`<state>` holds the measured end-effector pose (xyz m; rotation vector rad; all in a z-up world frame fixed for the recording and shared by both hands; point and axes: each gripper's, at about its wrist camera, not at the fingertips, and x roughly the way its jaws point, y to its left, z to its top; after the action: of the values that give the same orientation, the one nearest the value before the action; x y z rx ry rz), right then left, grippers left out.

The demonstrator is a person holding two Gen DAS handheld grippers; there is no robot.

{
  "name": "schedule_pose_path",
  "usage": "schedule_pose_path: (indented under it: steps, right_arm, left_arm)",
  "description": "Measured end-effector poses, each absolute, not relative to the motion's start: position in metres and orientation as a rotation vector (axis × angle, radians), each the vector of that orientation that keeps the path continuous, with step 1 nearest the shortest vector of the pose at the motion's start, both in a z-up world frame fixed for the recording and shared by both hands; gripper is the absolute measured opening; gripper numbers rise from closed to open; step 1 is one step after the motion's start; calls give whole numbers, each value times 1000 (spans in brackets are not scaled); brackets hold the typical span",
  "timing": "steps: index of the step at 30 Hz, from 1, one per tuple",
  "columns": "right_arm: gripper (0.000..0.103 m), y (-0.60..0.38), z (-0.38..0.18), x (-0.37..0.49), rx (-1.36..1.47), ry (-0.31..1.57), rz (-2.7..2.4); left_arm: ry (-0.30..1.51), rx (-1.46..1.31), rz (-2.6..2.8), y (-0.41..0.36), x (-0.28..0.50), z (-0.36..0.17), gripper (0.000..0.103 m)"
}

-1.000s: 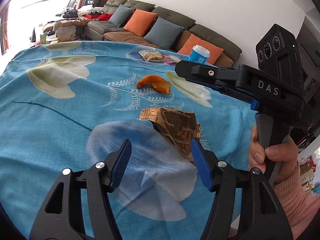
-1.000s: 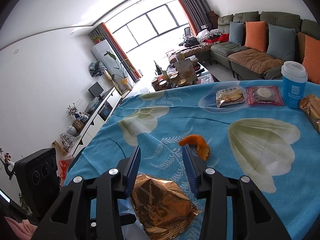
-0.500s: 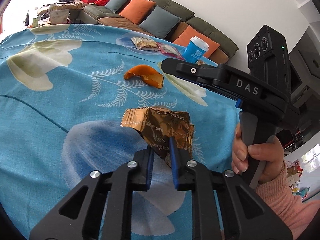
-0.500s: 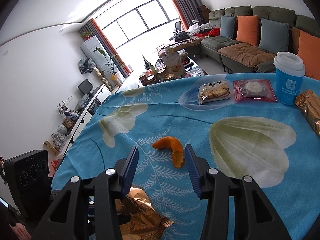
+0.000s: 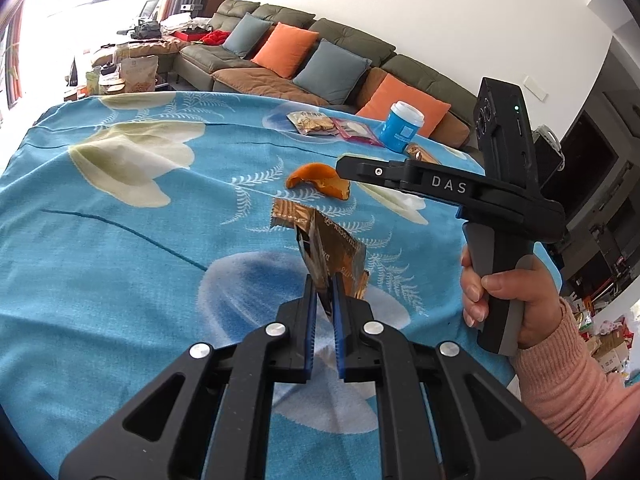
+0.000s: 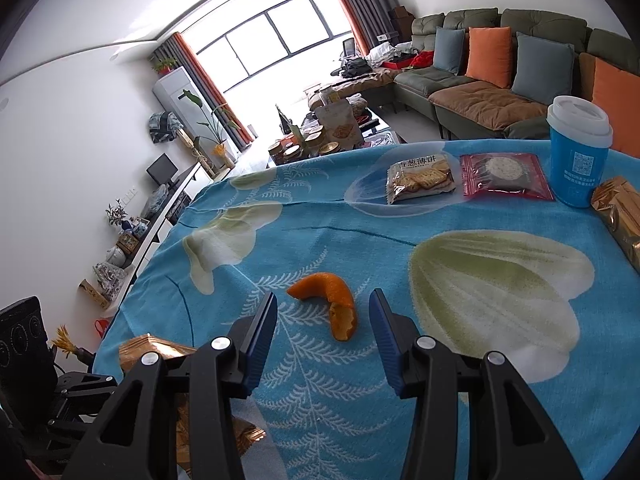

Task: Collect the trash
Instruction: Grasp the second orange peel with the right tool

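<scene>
My left gripper (image 5: pixel 323 284) is shut on a crumpled gold-brown wrapper (image 5: pixel 324 240) and holds it lifted above the blue flowered tablecloth (image 5: pixel 120 248). The wrapper also shows at the lower left of the right wrist view (image 6: pixel 152 350). An orange peel (image 6: pixel 328 304) lies on the cloth; my right gripper (image 6: pixel 323 312) is open with its fingers on either side of the peel, not touching it. The peel also shows in the left wrist view (image 5: pixel 318 178), under the right gripper's arm.
At the far side of the table lie a cracker pack (image 6: pixel 420 176), a red snack pack (image 6: pixel 504 176), a blue cup with a white lid (image 6: pixel 578 156) and a gold packet (image 6: pixel 620 212). A sofa with cushions stands behind.
My left gripper closed on the gold wrapper and lifted it off the cloth. My right gripper moved forward from over the wrapper until its open fingers flank the orange peel.
</scene>
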<state>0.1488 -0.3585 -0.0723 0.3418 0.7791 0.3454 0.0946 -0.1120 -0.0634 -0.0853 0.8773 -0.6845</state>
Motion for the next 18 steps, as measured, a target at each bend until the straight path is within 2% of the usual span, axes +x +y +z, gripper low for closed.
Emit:
schedule_pose_path:
  steps: [18]
  right_arm:
    - [45, -346, -86, 167, 266, 845, 291]
  left_arm:
    - [830, -142, -545, -32, 75, -52, 8]
